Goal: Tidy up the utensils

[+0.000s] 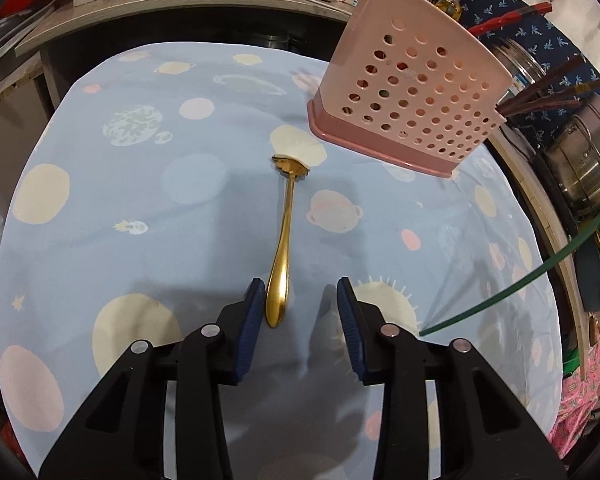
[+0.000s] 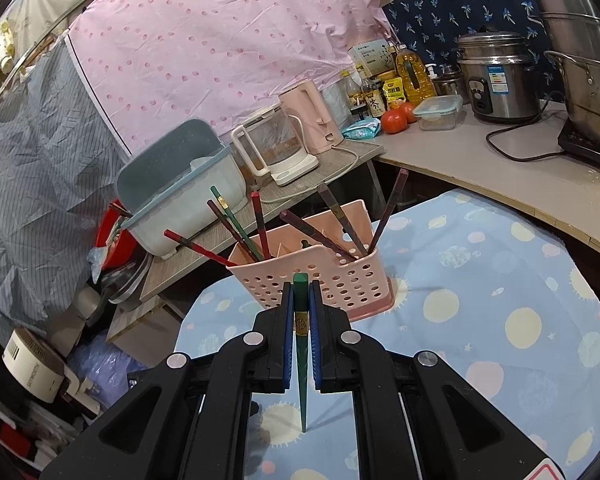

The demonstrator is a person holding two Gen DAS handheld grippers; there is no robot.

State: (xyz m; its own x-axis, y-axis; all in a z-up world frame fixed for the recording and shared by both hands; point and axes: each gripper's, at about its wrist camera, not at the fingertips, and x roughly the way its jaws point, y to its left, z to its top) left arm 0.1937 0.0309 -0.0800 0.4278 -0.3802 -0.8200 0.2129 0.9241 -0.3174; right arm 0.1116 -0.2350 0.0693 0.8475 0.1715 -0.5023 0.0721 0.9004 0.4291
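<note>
Left gripper [image 1: 300, 300] fingers spread around gold spoon [image 1: 284, 248] handle, right gripper [image 2: 301, 300] pinching green chopstick [image 2: 301, 344]

Each claw [image 1: 302, 300] [image 2: 301, 300] has black angular plastic arms, round silver rivets and ribbed blue pads [image 1: 350, 320]

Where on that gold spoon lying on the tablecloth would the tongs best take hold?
Probably the broad rounded handle end of the gold spoon, coming down from above with one pad on each long side. It lies flat on the tablecloth, handle toward the left tongs, which are open with that end just inside the left pad. The thin neck beyond offers less to grip.
</note>
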